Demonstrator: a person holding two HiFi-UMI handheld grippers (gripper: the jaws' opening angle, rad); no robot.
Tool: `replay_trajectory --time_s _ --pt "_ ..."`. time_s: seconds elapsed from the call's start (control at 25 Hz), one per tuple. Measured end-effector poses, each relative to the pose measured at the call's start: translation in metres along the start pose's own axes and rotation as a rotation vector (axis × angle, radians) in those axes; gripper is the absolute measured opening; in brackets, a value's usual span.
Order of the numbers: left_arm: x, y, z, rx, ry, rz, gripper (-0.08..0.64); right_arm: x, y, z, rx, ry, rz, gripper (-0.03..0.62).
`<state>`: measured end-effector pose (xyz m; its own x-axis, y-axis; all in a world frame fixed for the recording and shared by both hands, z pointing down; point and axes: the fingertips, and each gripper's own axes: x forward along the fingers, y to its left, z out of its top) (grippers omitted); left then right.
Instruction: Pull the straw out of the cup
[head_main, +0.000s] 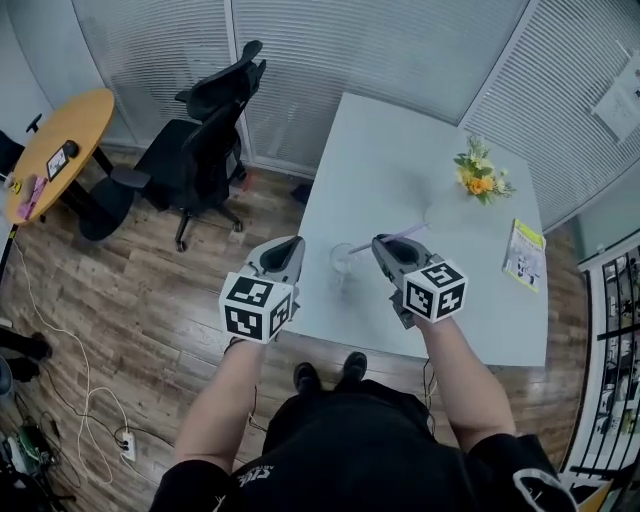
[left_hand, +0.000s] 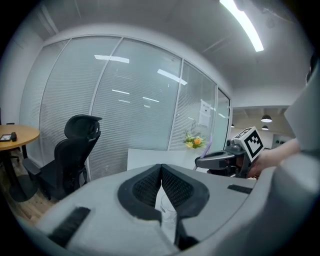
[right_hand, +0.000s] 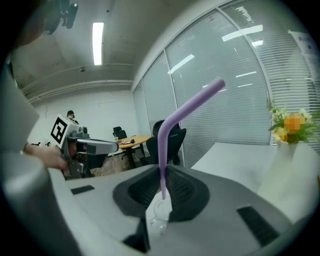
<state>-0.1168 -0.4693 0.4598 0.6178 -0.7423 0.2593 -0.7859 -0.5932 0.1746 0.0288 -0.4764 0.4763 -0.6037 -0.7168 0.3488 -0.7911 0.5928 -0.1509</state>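
A: Where's the straw (right_hand: 162, 150)?
B: Pinched in the right gripper's (right_hand: 163, 171) closed jaws, its end above the cup (right_hand: 159, 216) at six o'clock.
A: The cup?
B: Clear, mostly hidden. Left gripper (left_hand: 161, 168): closed, empty.

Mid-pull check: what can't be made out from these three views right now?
- Cup: in the head view it is too small and clear to tell its contents. In the left gripper view, the left gripper's own body covers all but a sliver.
- Booklet print: too small in the head view.
- Flowers: blurred in the right gripper view.
- Items on the round wooden table: too small to identify in the head view.
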Motion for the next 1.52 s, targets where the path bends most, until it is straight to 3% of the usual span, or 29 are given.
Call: replay_trajectory --time_s 0.24,0.76,1.08,1.52 --pt "0.009 -0.012 0.013 0.031 -0.007 -0.007 0.011 -0.042 -0.011 0.027 -0.011 -0.067 -0.007 0.040" --pt "0.061 -0.065 0.058 0.038 -0.051 0.074 0.011 -0.158 -0.101 0.070 -0.027 -0.211 -0.004 0.038" --pt "0.070 -0.092 0.063 0.057 -0.047 0.106 0.011 -0.202 -0.136 0.071 -0.039 -0.261 -0.039 0.037" --pt "0.068 -0.102 0.059 0.066 -0.041 0.116 0.011 -0.222 -0.144 0.066 -0.002 -0.320 -0.095 0.034"
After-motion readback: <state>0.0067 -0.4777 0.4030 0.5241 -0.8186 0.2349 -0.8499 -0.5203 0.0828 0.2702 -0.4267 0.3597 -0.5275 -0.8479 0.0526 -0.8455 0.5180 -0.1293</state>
